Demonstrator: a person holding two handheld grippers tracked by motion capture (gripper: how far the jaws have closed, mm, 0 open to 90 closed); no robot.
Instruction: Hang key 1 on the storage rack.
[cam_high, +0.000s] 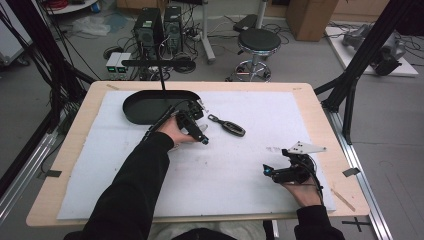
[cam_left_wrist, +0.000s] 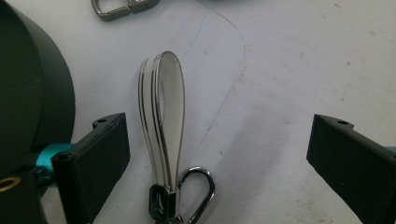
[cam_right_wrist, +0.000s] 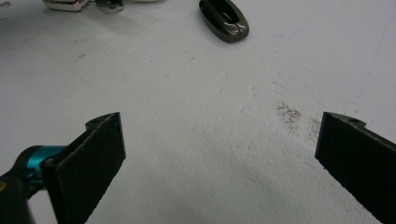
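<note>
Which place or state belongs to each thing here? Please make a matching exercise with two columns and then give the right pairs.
Things:
1. white looped strap with a metal clasp
2. dark oval key fob
3. black oval tray
4. right gripper

Places or states:
A. at the far left of the white mat
B. open over bare mat, near the right edge
C. lying between the open jaws of the left gripper
D. lying near the middle of the mat

Pairs: 1-C, 2-D, 3-A, 4-B

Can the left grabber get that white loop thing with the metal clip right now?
Probably yes. The left gripper is open, and the white strap lies flat on the white mat between its jaws with nothing on top. The black tray sits off to one side.
</note>
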